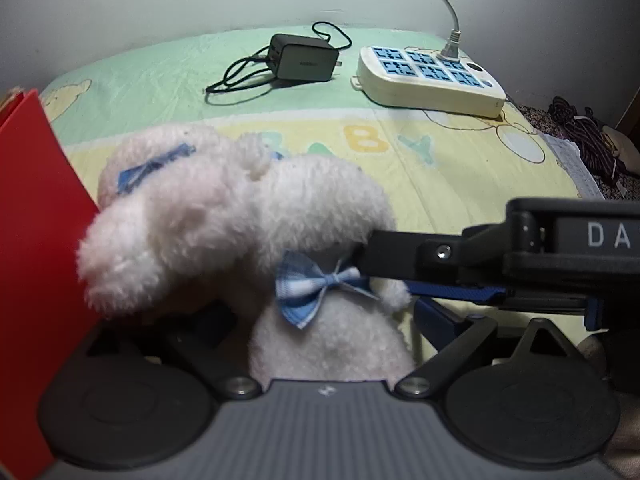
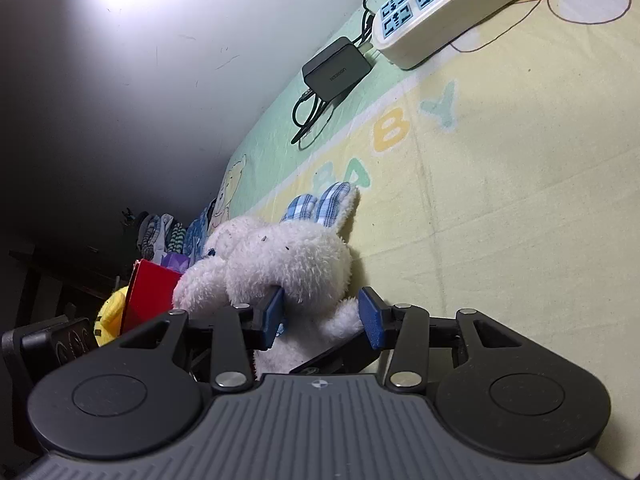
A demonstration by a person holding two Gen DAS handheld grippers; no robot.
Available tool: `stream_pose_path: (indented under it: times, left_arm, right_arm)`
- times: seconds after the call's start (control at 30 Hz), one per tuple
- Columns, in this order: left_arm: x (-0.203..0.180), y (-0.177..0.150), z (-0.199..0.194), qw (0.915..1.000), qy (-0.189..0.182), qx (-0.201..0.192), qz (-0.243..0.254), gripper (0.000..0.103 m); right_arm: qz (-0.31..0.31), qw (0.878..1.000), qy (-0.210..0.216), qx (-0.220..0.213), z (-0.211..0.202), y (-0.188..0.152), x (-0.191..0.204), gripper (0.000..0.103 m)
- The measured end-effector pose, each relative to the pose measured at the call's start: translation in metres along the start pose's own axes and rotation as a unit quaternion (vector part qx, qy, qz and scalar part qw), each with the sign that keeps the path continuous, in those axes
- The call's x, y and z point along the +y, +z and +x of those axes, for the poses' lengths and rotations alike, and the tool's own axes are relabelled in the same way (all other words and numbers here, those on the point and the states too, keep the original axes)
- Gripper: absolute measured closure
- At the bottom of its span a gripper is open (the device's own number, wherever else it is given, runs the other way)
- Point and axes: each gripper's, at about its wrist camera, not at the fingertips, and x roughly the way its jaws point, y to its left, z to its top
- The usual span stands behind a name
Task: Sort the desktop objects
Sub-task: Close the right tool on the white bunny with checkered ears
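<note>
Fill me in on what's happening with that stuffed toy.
A person works two handheld grippers around a white plush rabbit on a pastel baby-print sheet. The right gripper has its blue pads on either side of the toy's neck or arm. The left gripper straddles the toy's body; its fingers are mostly hidden. A red box stands beside it. A black charger and power strip lie farther back.

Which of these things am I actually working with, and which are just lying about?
In the job: plush toy, right tool gripping it, red box (likely the bin).
Lying about: black charger, power strip, dark clothes.
</note>
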Motion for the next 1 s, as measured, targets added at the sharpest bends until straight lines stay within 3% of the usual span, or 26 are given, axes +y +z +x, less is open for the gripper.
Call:
stream_pose_path:
  times: [0.13,0.33,0.4,0.73,0.87,1.0]
  left_arm:
    - [-0.009,-0.002,0.002,0.9994,0.011,-0.001,0.033,0.009]
    - [-0.008,-0.001,-0.002,0.9996,-0.002,0.002,0.029,0.013]
    - [-0.011,-0.003,-0.005,0.9995,-0.005,0.005,0.032,0.017]
    - [-0.032,-0.021,-0.028,0.9974,-0.063,0.01,0.032,0.02]
    - [-0.05,-0.037,-0.04,0.9949,-0.082,0.015,0.057,0.02]
    - [-0.052,-0.052,-0.048,0.9919,-0.113,0.037,0.046,0.02]
  right_arm:
    - [-0.002,1.0,0.015,0.013,0.008,-0.003,0.002,0.059]
    - [0.009,0.999,0.032,0.025,0.001,-0.006,0.004,0.075]
    - [0.012,0.999,0.036,0.027,-0.004,-0.009,0.006,0.075]
    - [-0.003,1.0,0.005,0.029,-0.04,-0.025,0.016,0.075]
    - [-0.013,0.999,-0.025,0.036,-0.057,-0.04,0.02,0.075]
    - [-0.016,0.998,-0.043,0.045,-0.073,-0.067,0.023,0.075]
